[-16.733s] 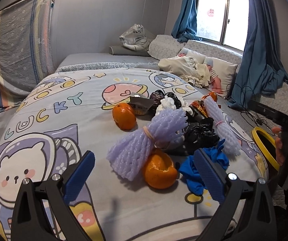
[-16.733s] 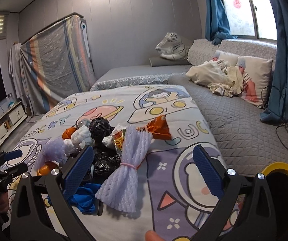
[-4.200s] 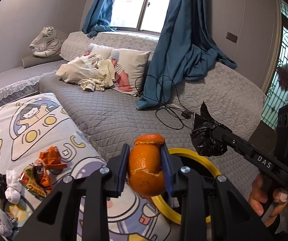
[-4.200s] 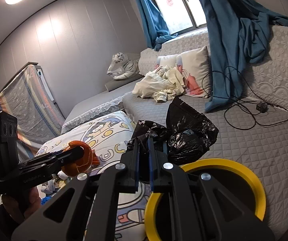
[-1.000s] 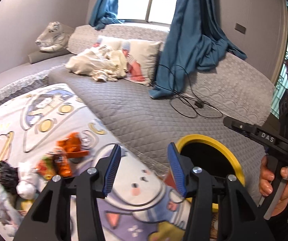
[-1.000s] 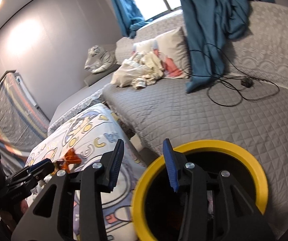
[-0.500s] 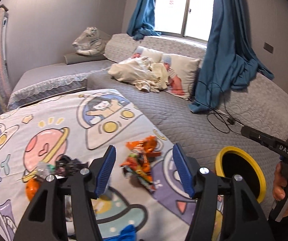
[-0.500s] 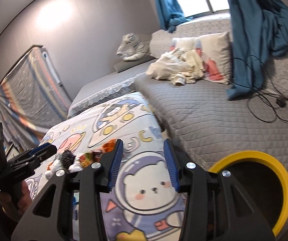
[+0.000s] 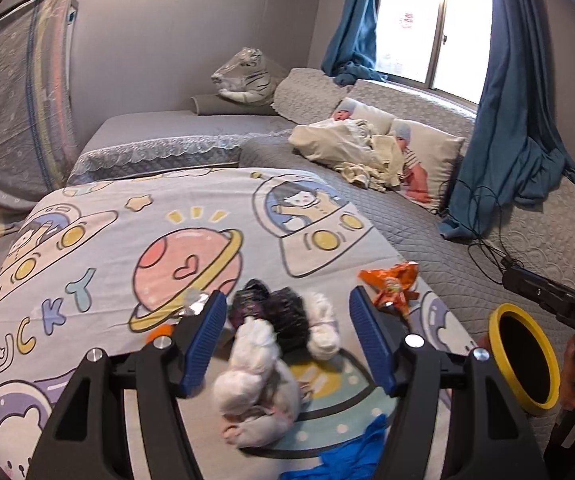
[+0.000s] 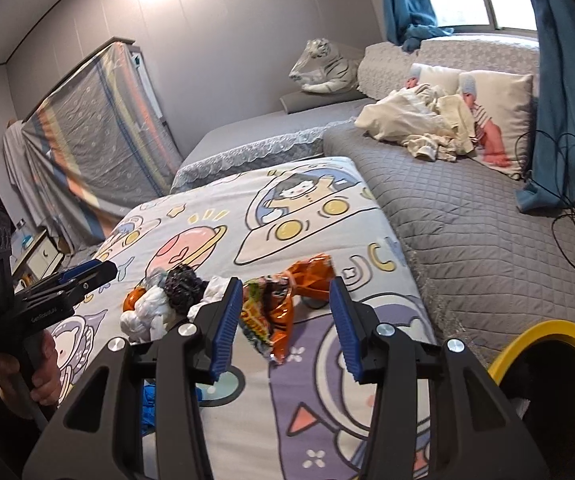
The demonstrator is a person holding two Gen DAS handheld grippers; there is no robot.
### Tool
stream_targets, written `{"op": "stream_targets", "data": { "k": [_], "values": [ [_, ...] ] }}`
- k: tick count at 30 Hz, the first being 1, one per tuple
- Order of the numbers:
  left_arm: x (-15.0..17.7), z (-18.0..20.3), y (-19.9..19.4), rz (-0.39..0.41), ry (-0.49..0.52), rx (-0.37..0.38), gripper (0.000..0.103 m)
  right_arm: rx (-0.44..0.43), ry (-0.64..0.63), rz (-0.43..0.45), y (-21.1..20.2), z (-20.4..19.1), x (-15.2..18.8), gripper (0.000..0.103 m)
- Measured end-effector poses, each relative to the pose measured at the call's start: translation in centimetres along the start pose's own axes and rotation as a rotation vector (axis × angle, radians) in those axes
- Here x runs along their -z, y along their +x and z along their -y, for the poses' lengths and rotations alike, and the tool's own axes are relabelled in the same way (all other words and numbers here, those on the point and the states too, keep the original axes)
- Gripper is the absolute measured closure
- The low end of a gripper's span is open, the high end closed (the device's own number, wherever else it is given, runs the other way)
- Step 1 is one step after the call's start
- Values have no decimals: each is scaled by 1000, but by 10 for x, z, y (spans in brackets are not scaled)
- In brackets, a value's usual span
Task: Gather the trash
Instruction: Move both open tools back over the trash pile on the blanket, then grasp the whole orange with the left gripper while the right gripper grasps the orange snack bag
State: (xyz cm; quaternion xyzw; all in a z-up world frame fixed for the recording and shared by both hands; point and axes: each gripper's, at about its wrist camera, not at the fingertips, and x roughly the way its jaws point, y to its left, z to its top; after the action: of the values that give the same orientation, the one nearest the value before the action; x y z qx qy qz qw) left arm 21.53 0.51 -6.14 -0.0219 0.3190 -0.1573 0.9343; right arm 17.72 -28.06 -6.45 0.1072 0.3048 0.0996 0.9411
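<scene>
Bedroom with grey quilted bedding, blue curtains and a cartoon space-print sheet bearing the trash pile: crumpled white tissue wads, black film, glossy orange snack wrappers. Yellow-rimmed round bin at the bed's right edge. Both grippers, over the bin a second ago, now face the pile; left gripper jaws opening, empty; right gripper jaws apart, apparently clear of the wrappers

Both wrist views look down close over the cartoon bedsheet, sharing its trash pile.
</scene>
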Motion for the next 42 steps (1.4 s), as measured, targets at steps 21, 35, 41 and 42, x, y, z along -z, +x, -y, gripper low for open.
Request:
{"op": "stream_targets", "data": {
  "k": [21, 35, 41, 42],
  "values": [
    [40, -80, 18, -96, -100, -95, 42, -40, -77, -121, 59, -45, 14, 60],
    [55, -94, 42, -178, -98, -124, 42, -5, -96, -171, 84, -45, 24, 55],
    [55, -96, 55, -212, -99, -125, 42, 15, -99, -186, 94, -43, 25, 55],
    [54, -97, 57, -216, -99, -125, 42, 22, -101, -185, 96, -43, 26, 55]
  ]
}}
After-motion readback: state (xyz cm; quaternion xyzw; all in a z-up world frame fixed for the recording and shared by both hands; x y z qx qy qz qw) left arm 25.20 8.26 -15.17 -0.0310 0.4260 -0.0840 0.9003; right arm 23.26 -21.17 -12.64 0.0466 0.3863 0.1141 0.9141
